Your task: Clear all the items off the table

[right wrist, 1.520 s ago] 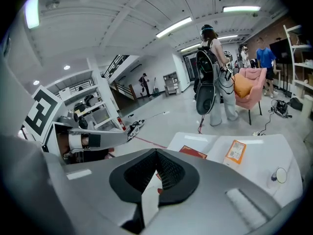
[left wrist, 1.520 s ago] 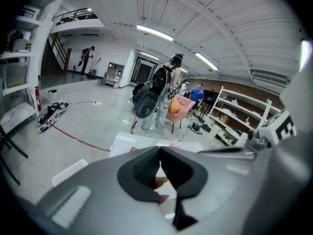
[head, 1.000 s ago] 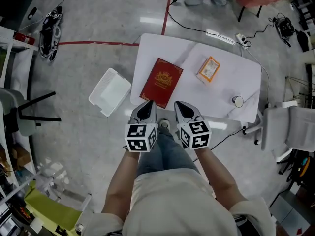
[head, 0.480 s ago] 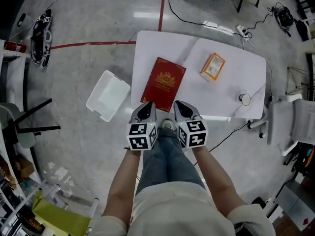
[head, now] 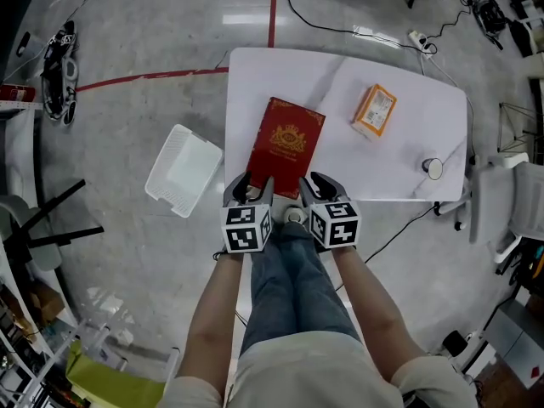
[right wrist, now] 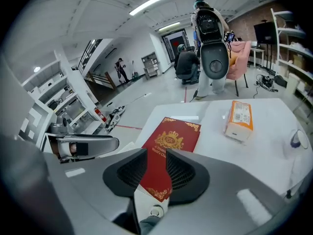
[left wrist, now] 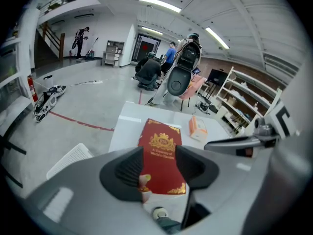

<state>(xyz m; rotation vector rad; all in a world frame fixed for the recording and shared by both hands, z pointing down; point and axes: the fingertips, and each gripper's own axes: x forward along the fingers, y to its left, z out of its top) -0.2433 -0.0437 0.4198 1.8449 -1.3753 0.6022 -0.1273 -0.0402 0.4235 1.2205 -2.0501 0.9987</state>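
Observation:
A red book [head: 286, 147] with gold print lies on the white table [head: 255, 75], its near end at the table's front edge. An orange box [head: 375, 110] rests to its right, and a small round thing [head: 434, 168] sits near the right front corner. My left gripper [head: 249, 187] and right gripper [head: 320, 185] hover side by side at the book's near end. Both are opening, with nothing between the jaws. The left gripper view [left wrist: 160, 165] shows the book [left wrist: 160, 141] past the gap. In the right gripper view [right wrist: 156, 173], book [right wrist: 172, 138] and box [right wrist: 239, 117] lie ahead.
A white plastic basket [head: 183, 170] sits on the floor left of the table. Cables [head: 357, 32] run across the floor behind it, and a grey chair [head: 501, 211] stands at its right end. A black office chair [right wrist: 213, 58] and people are beyond the table.
The jaws of both grippers were together and now stand apart. The grippers have moved slightly forward to the book's near end.

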